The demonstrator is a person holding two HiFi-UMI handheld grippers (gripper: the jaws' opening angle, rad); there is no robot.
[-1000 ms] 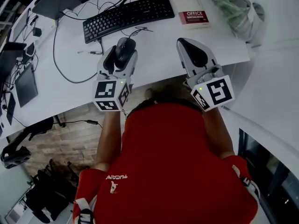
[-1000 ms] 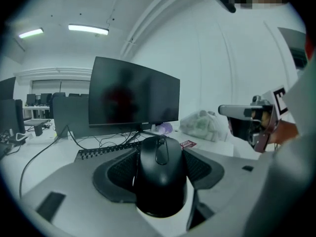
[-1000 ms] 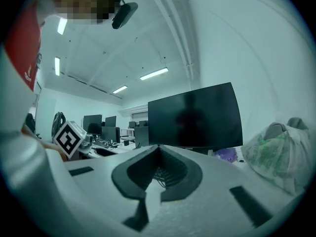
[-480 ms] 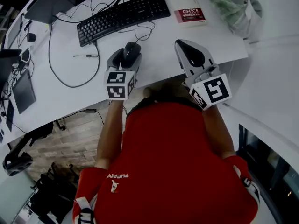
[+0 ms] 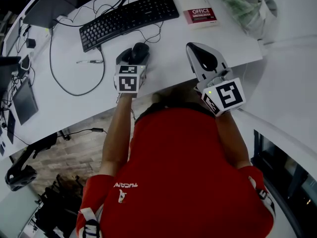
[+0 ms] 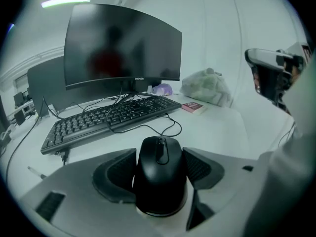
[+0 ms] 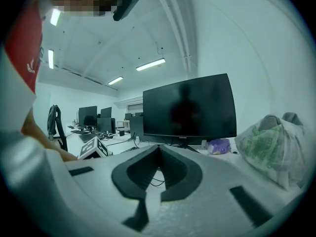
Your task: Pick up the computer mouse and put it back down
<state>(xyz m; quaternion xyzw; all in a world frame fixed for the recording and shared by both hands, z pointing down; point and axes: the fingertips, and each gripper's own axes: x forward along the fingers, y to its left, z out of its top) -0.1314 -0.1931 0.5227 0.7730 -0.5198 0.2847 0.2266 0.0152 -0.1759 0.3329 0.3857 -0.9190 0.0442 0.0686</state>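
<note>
While your left tool (image 5: 132, 58) is clamped on the black computer mouse (image 6: 160, 174), one jaw against each flank, the mouse sits between the jaws over the bench (image 5: 168, 66), near its front edge. Whether its base touches the surface cannot be told. Its long axis runs along the jaws, cable end pointing away toward the keyboard (image 5: 126, 16). Setting it down looks like a straight drop, then an opening. Your right tool (image 5: 202, 56), jaws pressed together on nothing, hovers well apart to the right. Count one mouse, one keyboard, one red book (image 5: 200, 16), two tools.
</note>
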